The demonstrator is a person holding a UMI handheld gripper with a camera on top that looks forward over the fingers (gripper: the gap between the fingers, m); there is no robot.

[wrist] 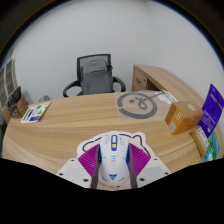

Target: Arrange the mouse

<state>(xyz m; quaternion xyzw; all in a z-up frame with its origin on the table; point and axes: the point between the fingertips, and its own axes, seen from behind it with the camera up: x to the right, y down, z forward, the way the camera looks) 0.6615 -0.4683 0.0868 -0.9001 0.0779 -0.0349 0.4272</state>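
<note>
The tongs [114,176] grip a white mouse [115,160] between their 2 fingers, the magenta pads [92,163] pressing on its left and right sides. The mouse has grey and purple markings along its top and points away toward the far side of the scene. It is held over the near edge of a light wooden tabletop [90,120].

Ahead of the mouse, farther along the tabletop and a little to the right, lies a round grey mouse mat [138,103] with a dark pattern on it. To the right of the mat stands an orange box [182,117], and just beyond that, farther right, a purple box [212,108]. On the far left of the tabletop lies a small green and white booklet [36,111], with some other items at the left rim that are too small to tell.

Behind the tabletop stands a black office chair [94,75] with a mesh back, set against a plain white wall [110,30].
</note>
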